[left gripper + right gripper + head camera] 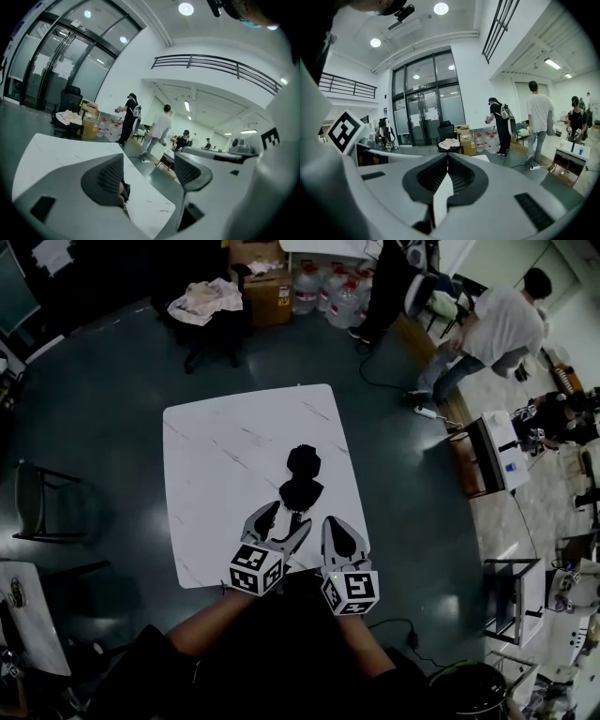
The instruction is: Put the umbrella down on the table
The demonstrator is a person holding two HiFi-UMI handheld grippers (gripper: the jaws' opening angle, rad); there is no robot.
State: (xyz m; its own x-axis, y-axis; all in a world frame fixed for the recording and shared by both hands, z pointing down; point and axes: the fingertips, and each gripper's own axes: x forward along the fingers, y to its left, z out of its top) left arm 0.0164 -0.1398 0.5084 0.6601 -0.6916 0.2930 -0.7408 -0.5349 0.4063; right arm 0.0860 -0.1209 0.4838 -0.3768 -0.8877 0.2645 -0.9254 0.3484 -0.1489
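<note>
A black folded umbrella (302,476) lies on the white marble table (225,456), near its front right part. My left gripper (284,518) is open at the umbrella's near end, its jaws spread to either side of it. In the left gripper view, the left gripper (150,171) holds nothing, and a sliver of the umbrella (124,191) shows behind the left jaw. My right gripper (337,529) sits just right of the umbrella, over the table's front edge. In the right gripper view, the right gripper (447,173) has its jaws pressed together on nothing.
A dark chair draped with cloth (204,301), cardboard boxes (263,279) and water bottles (328,289) stand beyond the table. People (497,326) and a desk (499,452) are at the right. A chair (47,507) and a small table (26,615) stand at the left.
</note>
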